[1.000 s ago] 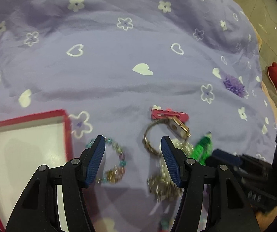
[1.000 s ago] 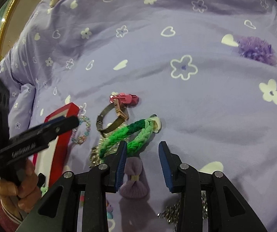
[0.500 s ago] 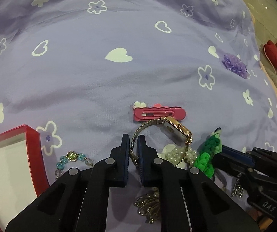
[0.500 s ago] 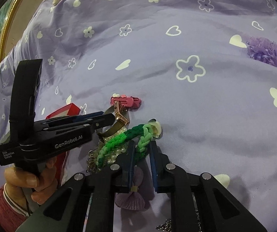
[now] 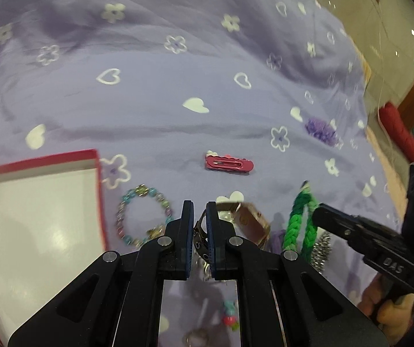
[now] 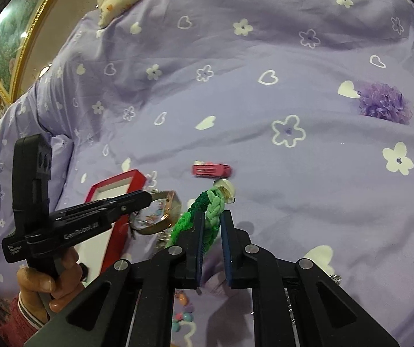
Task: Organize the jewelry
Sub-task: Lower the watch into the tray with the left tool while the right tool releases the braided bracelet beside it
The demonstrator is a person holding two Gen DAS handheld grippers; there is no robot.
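Fingers (image 5: 190, 225) of the left gripper (image 5: 199, 211) pinched the strap of a gold watch (image 5: 247, 222), lifted above the purple bedspread (image 5: 178, 121) beside the red box (image 5: 97, 173) and beaded bracelet (image 5: 143, 214). Those of the right gripper (image 6: 213, 222) clamped a green braided band (image 6: 207, 214), with a pink hair clip (image 6: 211, 170) lying just beyond.

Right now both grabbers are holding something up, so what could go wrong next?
1. The left hand-held gripper pinches only the watch strap, so the heavy face hangs to one side and might slip out.
2. The right hand-held gripper holds the green braided band close to the watch; they could snag together.
3. The red box sits off to the left, so a drop could miss it.
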